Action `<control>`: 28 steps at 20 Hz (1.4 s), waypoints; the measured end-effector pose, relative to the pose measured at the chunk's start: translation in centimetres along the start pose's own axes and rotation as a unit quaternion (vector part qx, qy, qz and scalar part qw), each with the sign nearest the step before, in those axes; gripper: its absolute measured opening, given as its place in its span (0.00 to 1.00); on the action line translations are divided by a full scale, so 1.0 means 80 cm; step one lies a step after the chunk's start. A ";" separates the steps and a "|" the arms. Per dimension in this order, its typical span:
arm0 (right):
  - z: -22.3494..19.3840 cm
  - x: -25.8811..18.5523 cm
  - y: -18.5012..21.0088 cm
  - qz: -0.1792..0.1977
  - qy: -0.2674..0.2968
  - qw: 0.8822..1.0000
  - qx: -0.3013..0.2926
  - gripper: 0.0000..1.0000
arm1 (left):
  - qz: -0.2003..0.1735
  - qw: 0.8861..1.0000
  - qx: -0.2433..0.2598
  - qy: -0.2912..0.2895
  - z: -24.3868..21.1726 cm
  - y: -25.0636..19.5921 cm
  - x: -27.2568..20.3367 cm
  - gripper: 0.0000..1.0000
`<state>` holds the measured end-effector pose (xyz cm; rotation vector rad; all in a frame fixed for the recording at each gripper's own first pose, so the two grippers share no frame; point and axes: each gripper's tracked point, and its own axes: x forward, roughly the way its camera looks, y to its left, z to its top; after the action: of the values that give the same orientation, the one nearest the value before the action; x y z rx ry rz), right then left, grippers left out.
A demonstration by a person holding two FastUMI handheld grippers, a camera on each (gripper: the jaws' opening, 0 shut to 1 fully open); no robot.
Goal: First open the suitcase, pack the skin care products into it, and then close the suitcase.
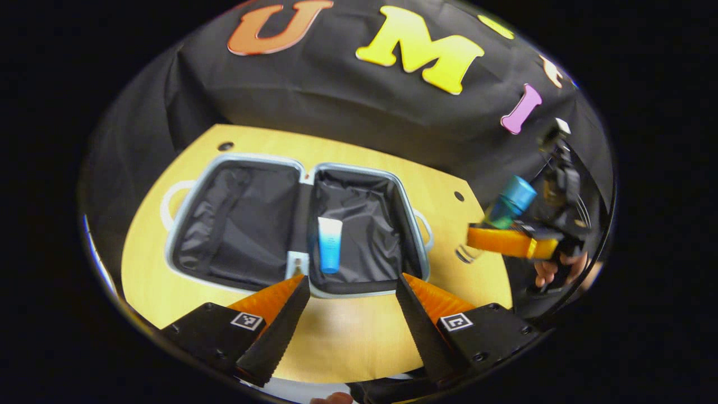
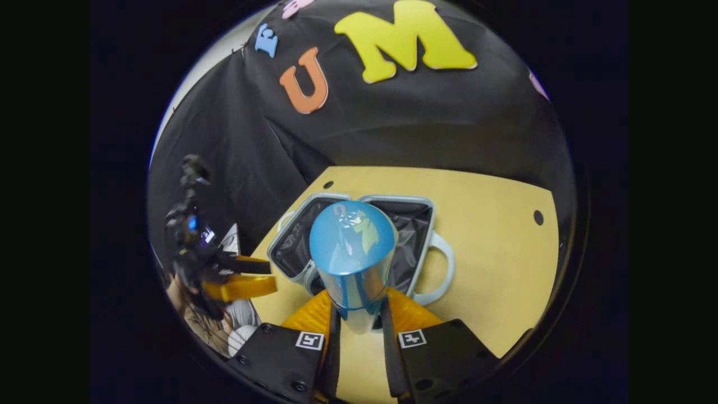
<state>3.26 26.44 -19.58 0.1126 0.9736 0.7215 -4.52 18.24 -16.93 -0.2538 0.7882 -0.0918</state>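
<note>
**Suitcase open, bottle in your right gripper**

Your suitcase (image 1: 297, 224) lies open flat at the frame's centre on the yellow table (image 1: 348, 331), with a blue-and-white tube (image 1: 330, 244) in its right half. Your left gripper (image 1: 353, 286) hangs spread, holding nothing, at the bottom of the frame. Your right gripper (image 2: 359, 314) pinches a blue-capped bottle (image 2: 353, 258) between both fingers, at the lower centre of the right gripper view.

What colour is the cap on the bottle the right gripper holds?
Blue cap; clearest in the right gripper view.
</note>
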 end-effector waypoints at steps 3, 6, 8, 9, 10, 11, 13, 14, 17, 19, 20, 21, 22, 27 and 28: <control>-0.011 0.073 0.004 -0.011 0.087 0.996 0.025 0.31 | 0.020 1.000 -0.004 -0.024 -0.044 0.017 -0.043 0.99; -0.035 0.145 0.002 -0.035 0.168 0.983 0.067 0.29 | 0.006 0.999 -0.042 -0.033 -0.074 0.018 -0.069 0.99; -0.054 0.179 -0.001 -0.048 0.210 0.971 0.105 0.31 | 0.001 0.997 -0.074 -0.033 -0.093 0.026 -0.087 0.99; -0.062 0.191 -0.006 -0.058 0.223 0.966 0.119 0.31 | 0.006 0.996 -0.085 -0.032 -0.102 0.035 -0.094 1.00; -0.068 0.203 -0.009 -0.069 0.231 0.961 0.132 0.31 | 0.012 0.995 -0.093 -0.033 -0.109 0.044 -0.101 0.99; -0.069 0.210 -0.014 -0.080 0.235 0.958 0.147 0.31 | 0.019 0.994 -0.099 -0.034 -0.116 0.052 -0.108 0.98; -0.068 0.224 -0.017 -0.089 0.241 0.950 0.177 0.31 | 0.029 0.993 -0.105 -0.038 -0.122 0.063 -0.122 0.99; -0.069 0.228 -0.020 -0.099 0.243 0.947 0.188 0.31 | 0.031 0.993 -0.107 -0.041 -0.123 0.068 -0.127 0.98; -0.071 0.234 -0.023 -0.133 0.255 0.937 0.197 0.31 | 0.037 0.992 -0.106 -0.051 -0.116 0.078 -0.133 0.98; -0.069 0.233 -0.025 -0.148 0.255 0.936 0.195 0.29 | 0.043 0.992 -0.103 -0.057 -0.108 0.083 -0.136 0.98; -0.069 0.232 -0.023 -0.154 0.254 0.935 0.192 0.29 | 0.047 0.992 -0.100 -0.062 -0.104 0.087 -0.137 0.98; -0.070 0.232 -0.023 -0.158 0.254 0.936 0.187 0.33 | 0.047 0.992 -0.099 -0.067 -0.099 0.088 -0.139 0.98; -0.072 0.232 -0.022 -0.161 0.254 0.936 0.183 0.34 | 0.047 0.991 -0.100 -0.072 -0.093 0.089 -0.140 0.98; -0.072 0.225 -0.021 -0.166 0.247 0.936 0.189 0.39 | 0.056 0.989 -0.108 -0.083 -0.080 0.102 -0.145 0.99; -0.072 0.219 -0.019 -0.165 0.247 0.936 0.188 0.41 | 0.057 0.987 -0.118 -0.090 -0.074 0.106 -0.145 0.99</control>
<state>5.65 34.56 -36.05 0.0996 1.5664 0.2436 -16.97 27.32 -15.17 -0.4344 0.6313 0.1312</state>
